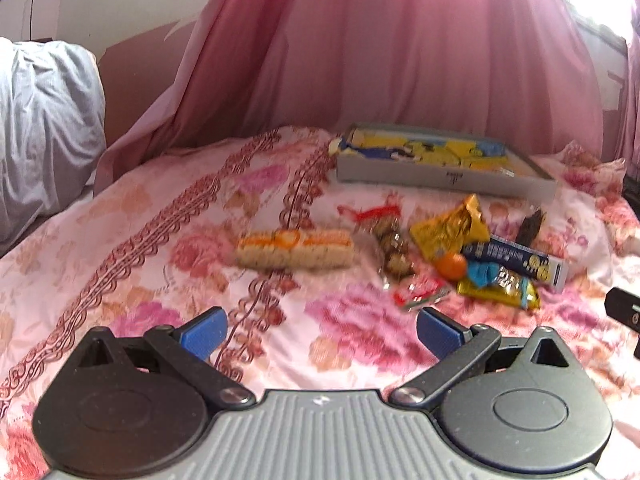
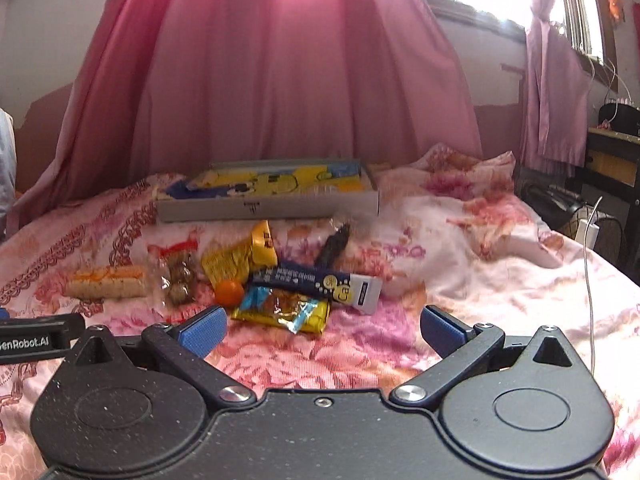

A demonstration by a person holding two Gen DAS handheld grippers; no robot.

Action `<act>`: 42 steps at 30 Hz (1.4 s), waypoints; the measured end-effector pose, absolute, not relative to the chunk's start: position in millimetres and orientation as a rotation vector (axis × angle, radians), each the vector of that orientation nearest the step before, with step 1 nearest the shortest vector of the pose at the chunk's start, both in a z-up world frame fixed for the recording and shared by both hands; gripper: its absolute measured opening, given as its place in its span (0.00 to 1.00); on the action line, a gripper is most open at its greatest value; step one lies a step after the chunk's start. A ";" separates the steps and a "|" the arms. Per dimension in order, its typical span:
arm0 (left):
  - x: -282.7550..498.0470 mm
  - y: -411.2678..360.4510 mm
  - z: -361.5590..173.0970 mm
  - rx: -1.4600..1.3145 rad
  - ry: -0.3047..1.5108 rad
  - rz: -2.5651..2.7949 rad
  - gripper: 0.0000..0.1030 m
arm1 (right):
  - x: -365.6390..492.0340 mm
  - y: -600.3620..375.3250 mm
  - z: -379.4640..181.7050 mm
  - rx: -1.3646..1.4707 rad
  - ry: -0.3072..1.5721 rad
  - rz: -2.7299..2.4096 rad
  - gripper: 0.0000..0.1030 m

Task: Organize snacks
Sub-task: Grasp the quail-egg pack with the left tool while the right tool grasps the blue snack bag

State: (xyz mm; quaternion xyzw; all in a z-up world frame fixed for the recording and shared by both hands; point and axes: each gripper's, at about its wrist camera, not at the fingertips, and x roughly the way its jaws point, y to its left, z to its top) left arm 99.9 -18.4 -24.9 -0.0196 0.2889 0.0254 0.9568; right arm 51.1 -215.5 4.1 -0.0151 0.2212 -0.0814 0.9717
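- We hold the left tool (image 1: 322, 334) with its blue pads spread wide and nothing between them, above the floral bedspread (image 1: 140, 240).
- We hold the right tool (image 2: 323, 330) equally wide apart and empty, just short of the snack pile.
- The snacks lie loose on the bed: a biscuit roll (image 1: 295, 249) apart at the left, then a clear bag of nuts (image 1: 394, 246), a yellow packet (image 1: 450, 228), a small orange (image 2: 229, 293), a dark blue tube box (image 2: 320, 282) and a gold-and-blue packet (image 2: 286, 312).
- A shallow grey box (image 2: 268, 204) with a yellow cartoon lining sits behind the pile, before the pink curtain (image 2: 260, 80).
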 end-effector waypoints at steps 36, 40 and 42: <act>180.6 -31.9 -47.8 -0.018 0.747 0.029 1.00 | 142.6 -219.5 -16.3 -0.201 0.614 0.029 0.99; 193.7 -36.5 -50.4 -0.020 0.742 0.003 1.00 | 157.5 -221.6 -24.0 -0.296 0.582 0.110 0.99; 200.5 -38.3 -51.8 -0.029 0.741 -0.010 1.00 | 167.2 -225.2 -28.4 -0.299 0.575 0.160 0.99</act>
